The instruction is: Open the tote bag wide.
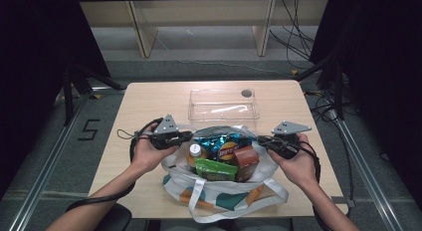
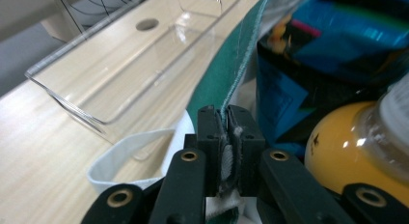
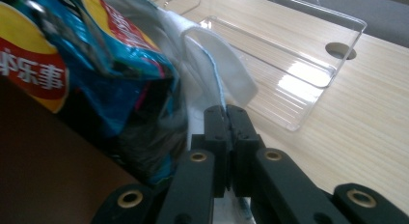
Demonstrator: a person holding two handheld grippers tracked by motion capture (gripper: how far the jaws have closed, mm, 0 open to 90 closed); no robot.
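A white, green and orange tote bag [image 1: 219,193] sits at the table's front edge, packed with a blue chip bag [image 1: 221,143], a yellow bottle [image 1: 194,154], a green packet [image 1: 215,169] and a brown box [image 1: 246,159]. My left gripper [image 1: 186,136] is shut on the bag's left rim; in the left gripper view the jaws [image 2: 225,119] pinch the green-edged cloth [image 2: 219,79] beside the yellow bottle [image 2: 347,159]. On the other side my right gripper [image 1: 261,140] is shut on the right rim, its jaws [image 3: 225,113] clamping white cloth [image 3: 212,84] next to the chip bag [image 3: 87,50].
A clear plastic tray [image 1: 224,104] lies on the wooden table [image 1: 149,104] just beyond the bag, with a round hole [image 1: 246,93] in the tabletop behind it. The bag's white handles [image 1: 239,198] spill toward the front edge. Cables and table legs stand on the floor beyond.
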